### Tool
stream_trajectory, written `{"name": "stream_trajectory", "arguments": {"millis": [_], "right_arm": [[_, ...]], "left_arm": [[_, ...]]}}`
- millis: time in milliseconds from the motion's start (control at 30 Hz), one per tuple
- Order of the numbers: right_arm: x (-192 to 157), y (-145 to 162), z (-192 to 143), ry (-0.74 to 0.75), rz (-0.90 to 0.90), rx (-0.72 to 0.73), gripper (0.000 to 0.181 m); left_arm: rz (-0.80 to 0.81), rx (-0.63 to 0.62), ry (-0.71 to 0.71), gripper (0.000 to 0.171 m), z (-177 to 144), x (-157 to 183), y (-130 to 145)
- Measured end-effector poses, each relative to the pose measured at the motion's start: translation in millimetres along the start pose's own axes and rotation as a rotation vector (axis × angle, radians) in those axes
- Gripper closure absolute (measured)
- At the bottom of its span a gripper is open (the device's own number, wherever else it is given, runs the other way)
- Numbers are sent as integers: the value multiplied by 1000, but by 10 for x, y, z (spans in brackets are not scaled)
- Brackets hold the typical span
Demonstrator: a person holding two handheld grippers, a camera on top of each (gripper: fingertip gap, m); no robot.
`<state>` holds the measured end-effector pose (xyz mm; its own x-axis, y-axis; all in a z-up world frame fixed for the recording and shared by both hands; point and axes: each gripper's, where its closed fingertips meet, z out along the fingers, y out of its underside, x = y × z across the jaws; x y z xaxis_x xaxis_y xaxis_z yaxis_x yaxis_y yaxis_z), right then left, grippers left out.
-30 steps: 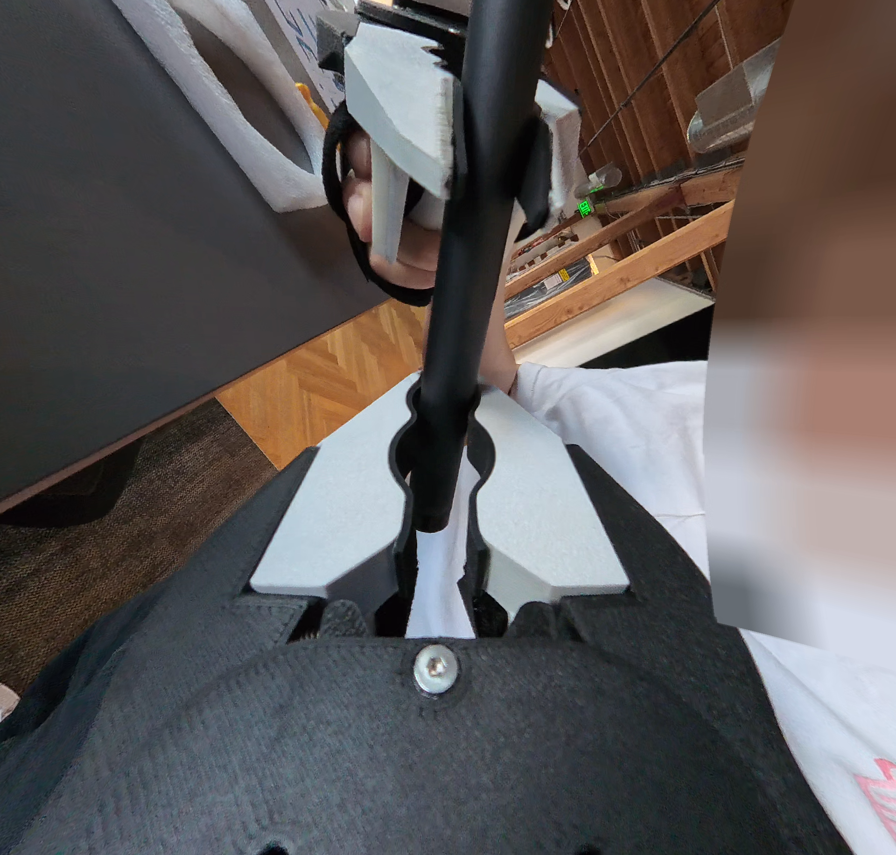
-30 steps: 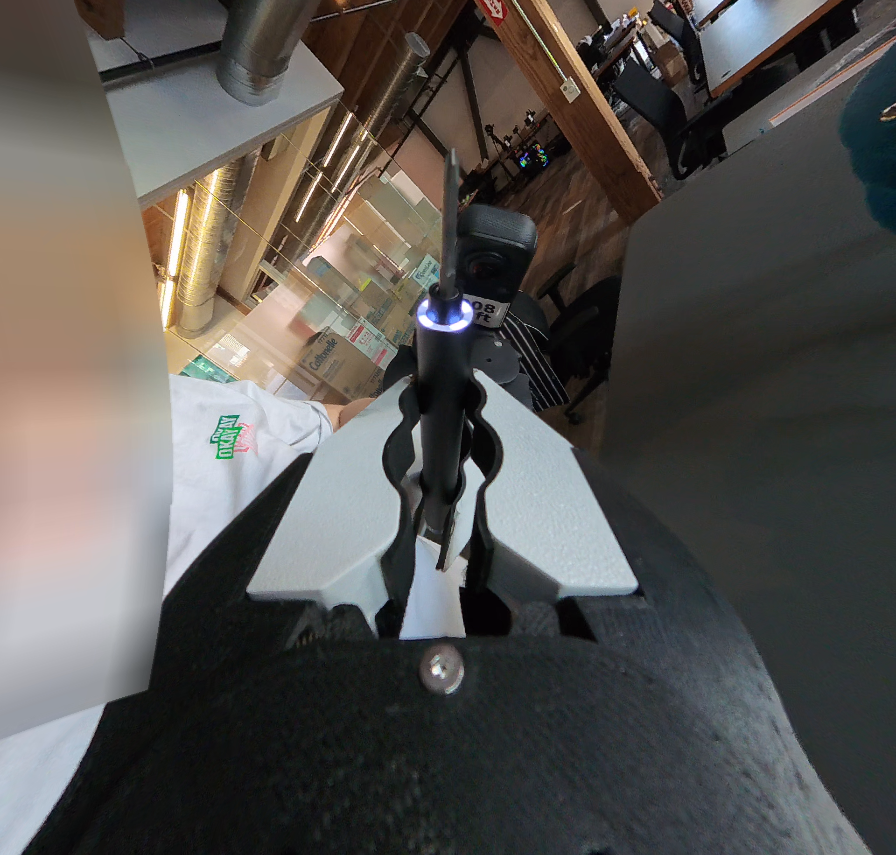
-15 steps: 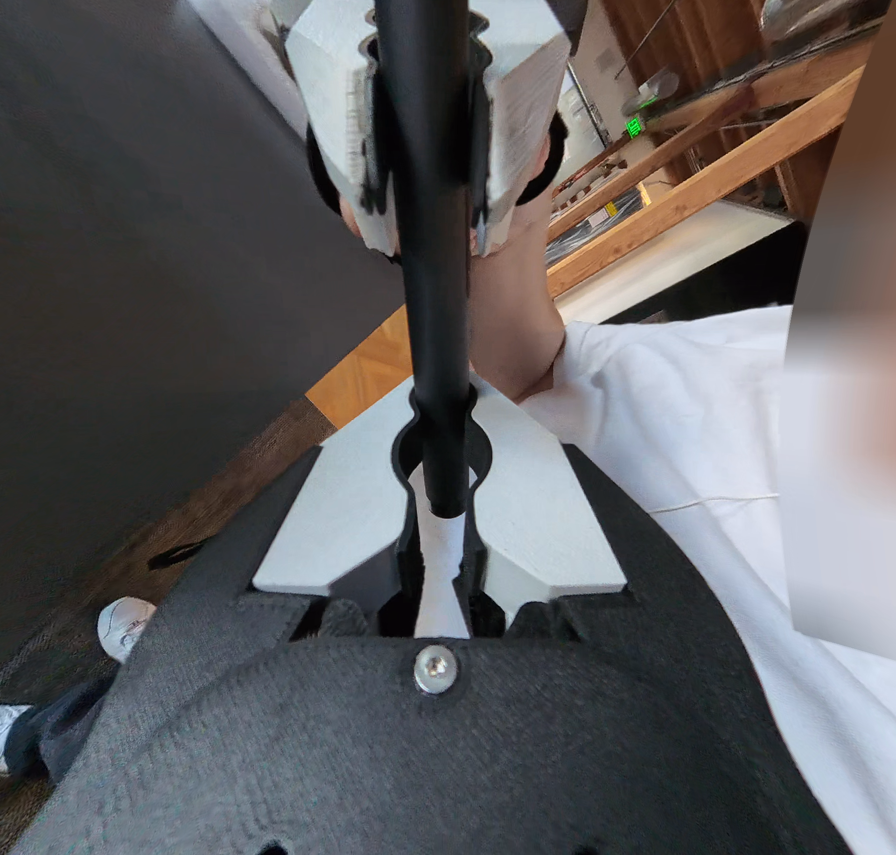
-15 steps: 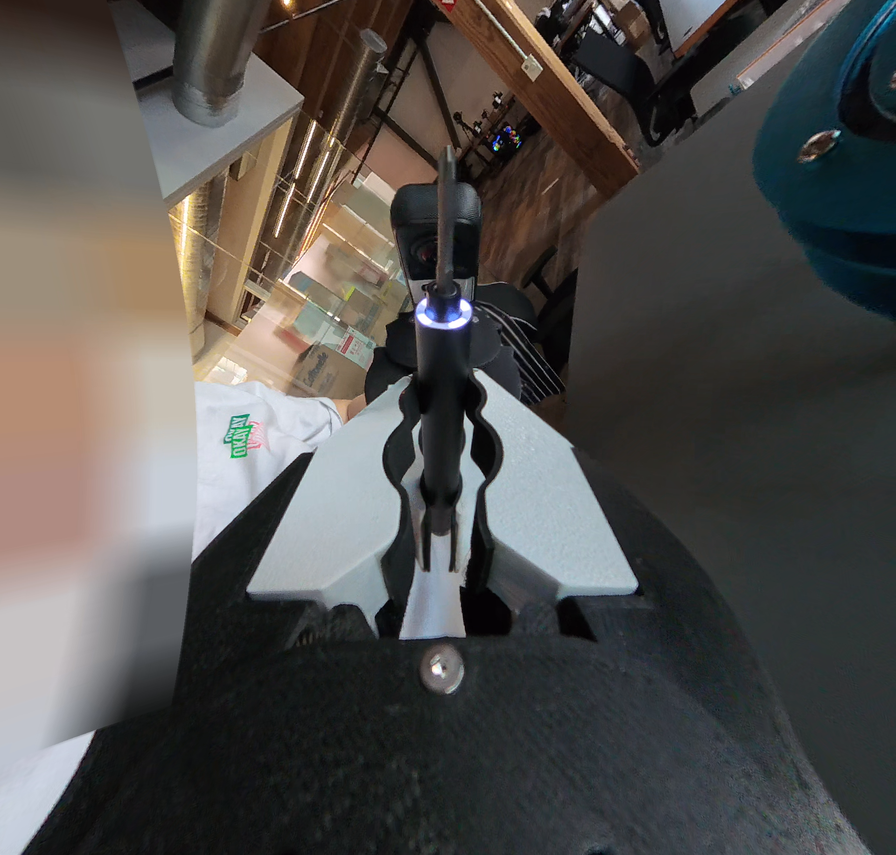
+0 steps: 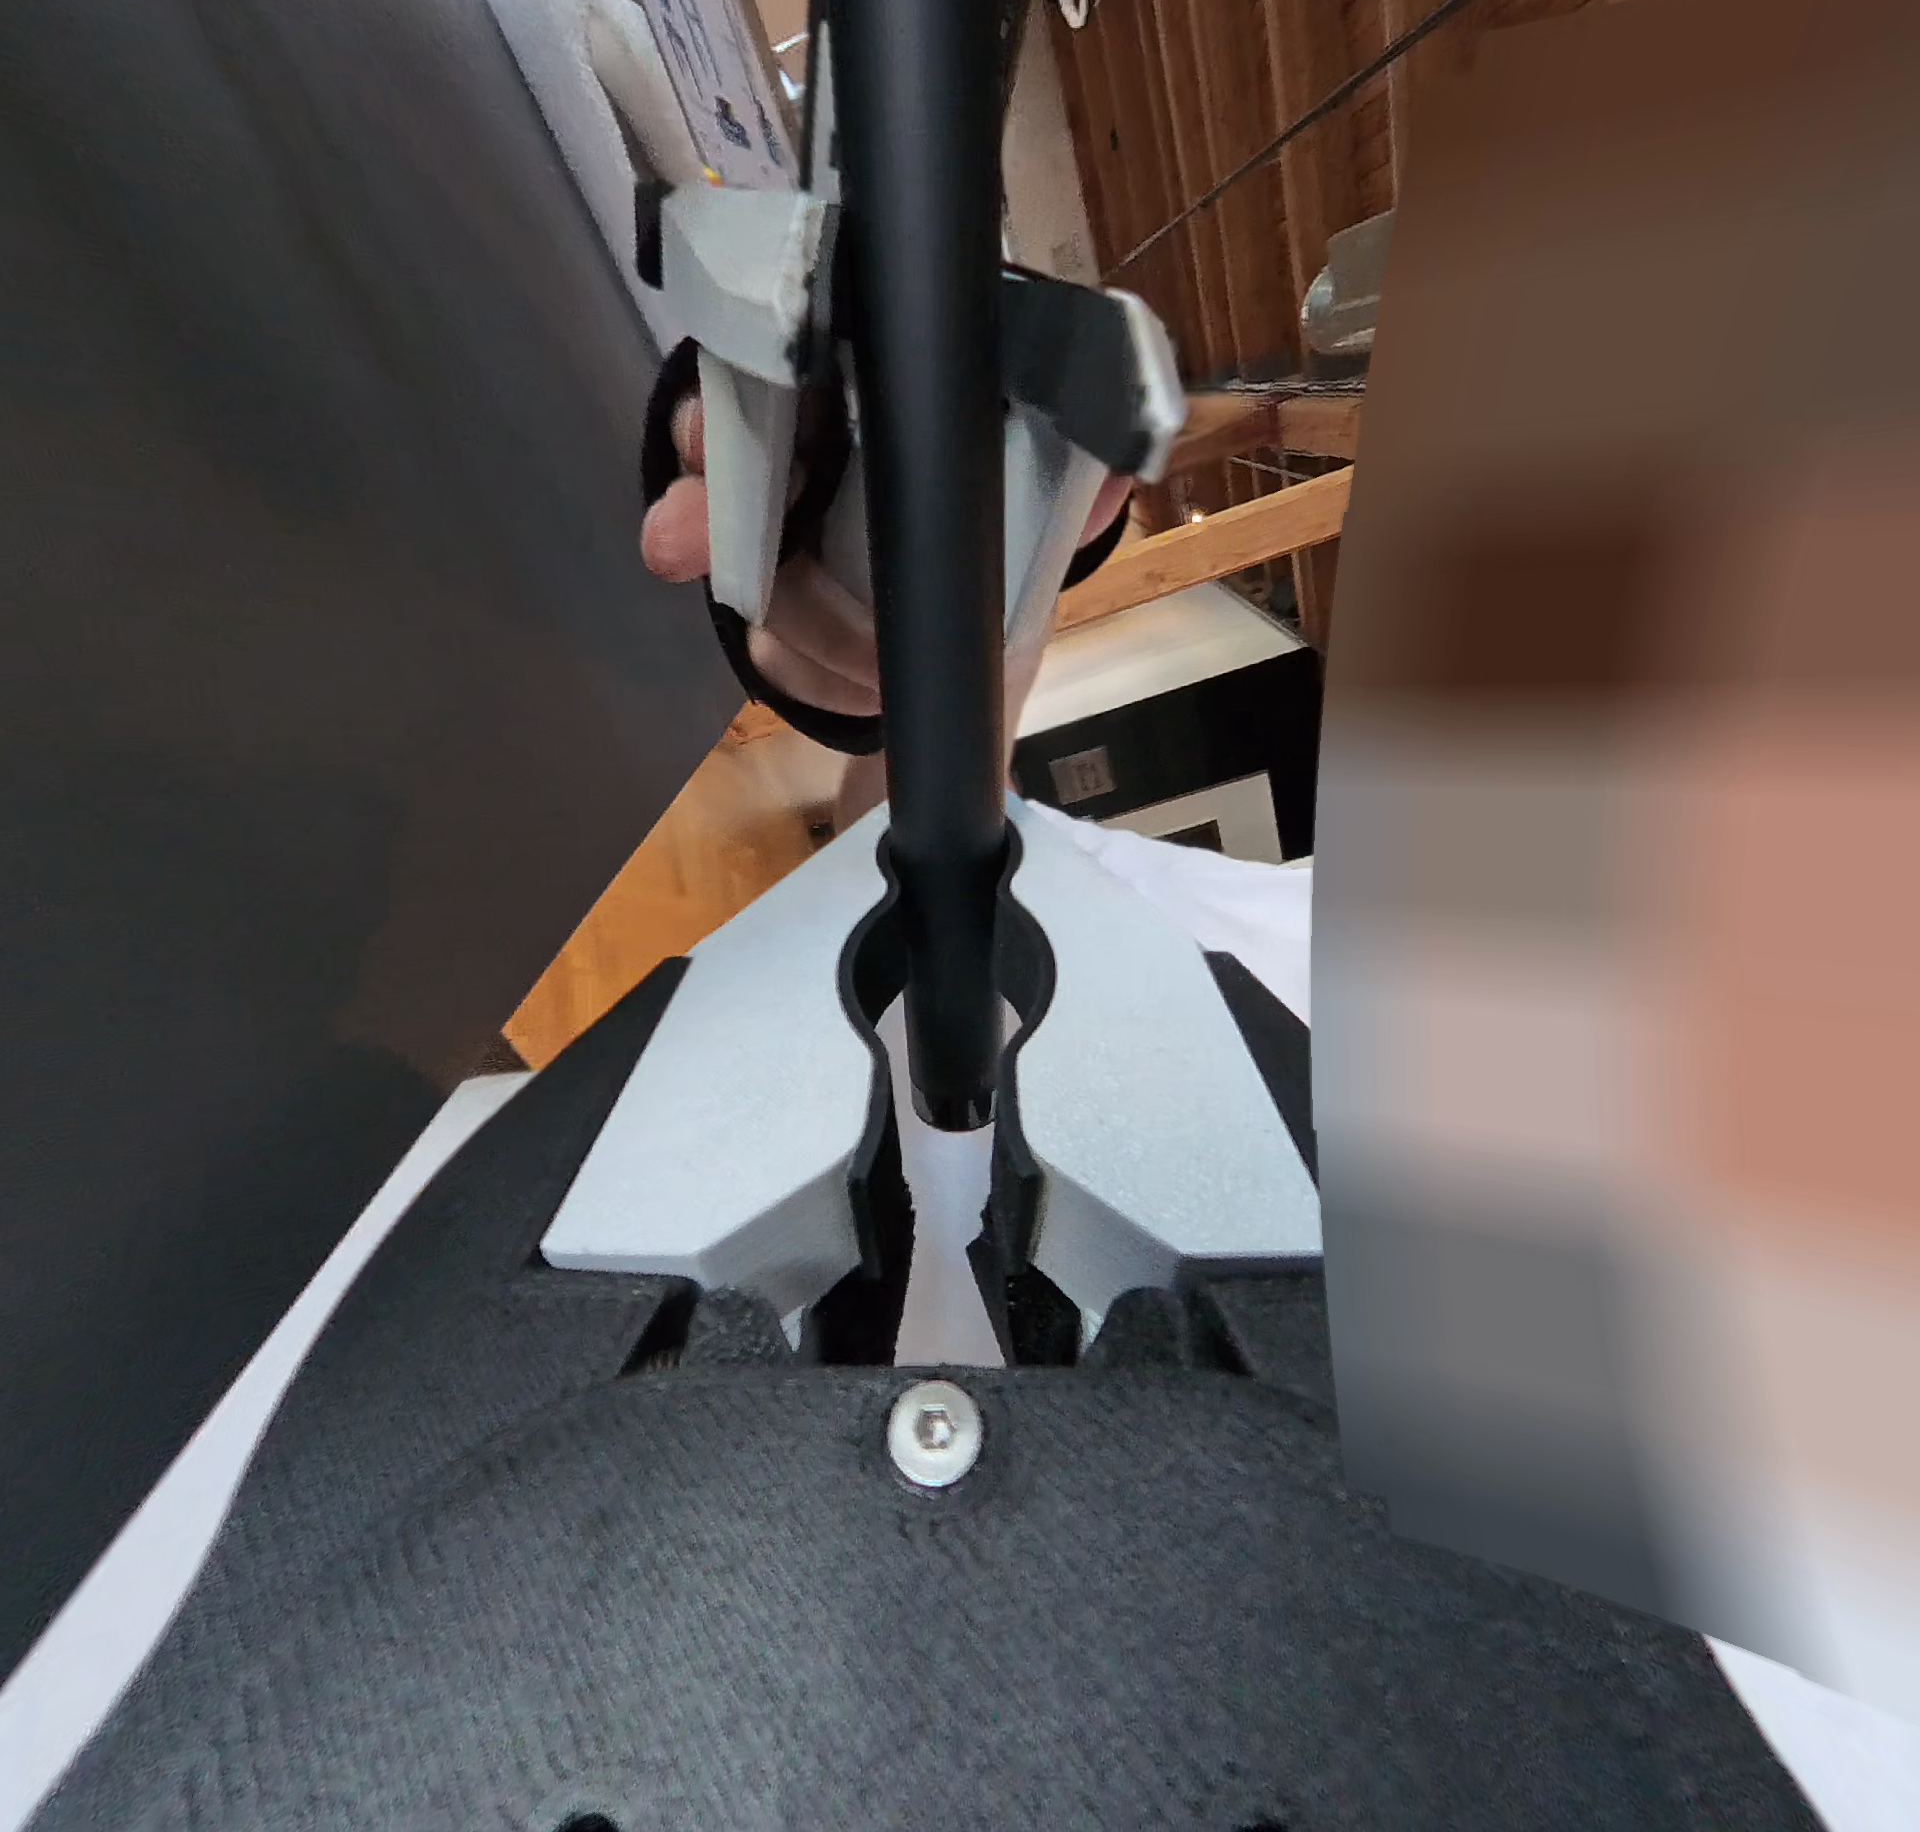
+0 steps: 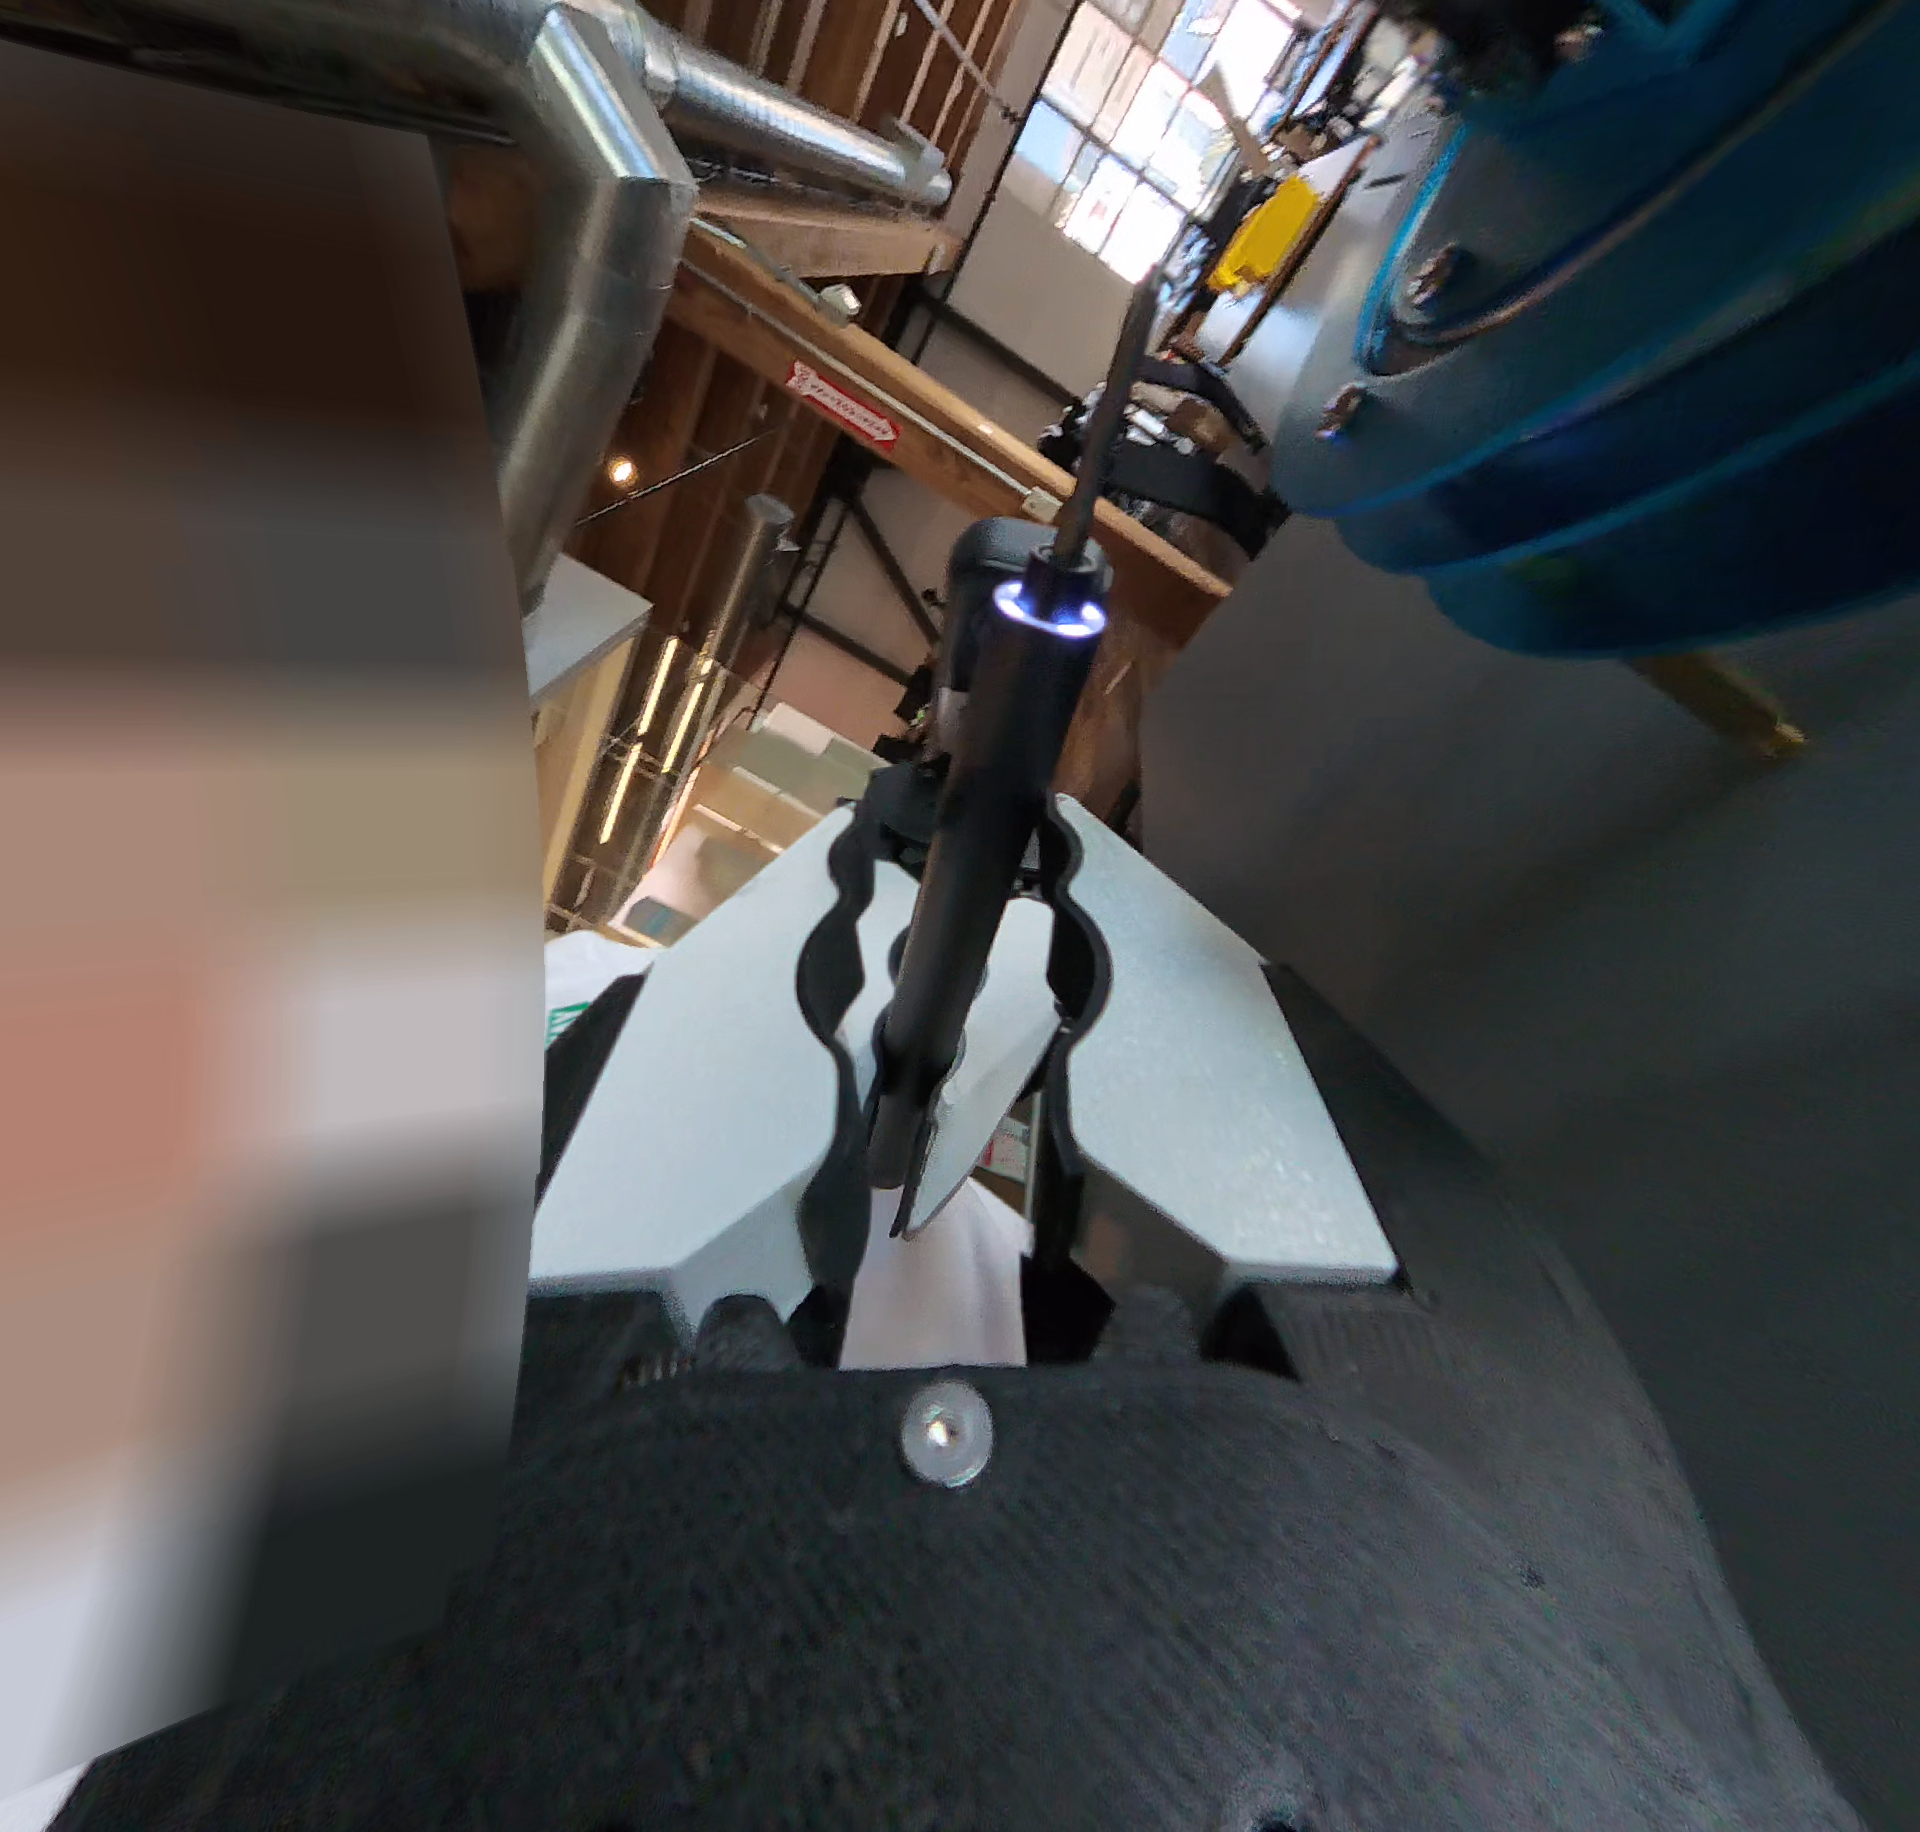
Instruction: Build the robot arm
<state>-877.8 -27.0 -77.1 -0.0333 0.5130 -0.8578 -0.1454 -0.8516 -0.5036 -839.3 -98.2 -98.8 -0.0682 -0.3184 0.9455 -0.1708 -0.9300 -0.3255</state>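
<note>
A slim black electric screwdriver (image 5: pixel 940 535) with a lit blue ring (image 6: pixel 1049 619) and a thin metal bit (image 6: pixel 1117 400) spans between the two grippers. My left gripper (image 5: pixel 945 847) is shut on its rear end. My right gripper (image 6: pixel 961 826) is open: its jaws stand apart with the screwdriver body leaning loosely between them, close to the left jaw. In the left wrist view the right gripper (image 5: pixel 935 328) straddles the shaft with a gap on each side, and a hand (image 5: pixel 821 629) holds it. One of the left gripper's white fingers (image 6: pixel 966 1107) shows under the screwdriver.
A dark grey tabletop (image 5: pixel 260 535) fills the left of the left wrist view and the right of the right wrist view (image 6: pixel 1558 951). A blue machine (image 6: pixel 1662 328) stands on it. White foam (image 5: pixel 582 47) lies at the far end. A person's white shirt (image 5: pixel 1226 909) is close by. My right fingertips sit around 8 cm from my left ones.
The right gripper's jaws have opened off the screwdriver, which now leans loose between them. The left gripper keeps its hold. Both views have swung, and the blue machine now looms nearer.
</note>
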Motion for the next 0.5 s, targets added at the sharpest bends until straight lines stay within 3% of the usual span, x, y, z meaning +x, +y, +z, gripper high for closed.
{"name": "stream_trajectory", "arguments": {"millis": [200,333,500], "right_arm": [[111,-50,-36,119,1,32,163],[71,-131,-106,73,95,77,163],[130,-62,-153,138,83,-12,164]], "left_arm": [[39,39,-107,164,40,-119,-45],[-12,91,-67,164,125,-39,-116],[-86,123,-34,164,240,-39,-103]]}}
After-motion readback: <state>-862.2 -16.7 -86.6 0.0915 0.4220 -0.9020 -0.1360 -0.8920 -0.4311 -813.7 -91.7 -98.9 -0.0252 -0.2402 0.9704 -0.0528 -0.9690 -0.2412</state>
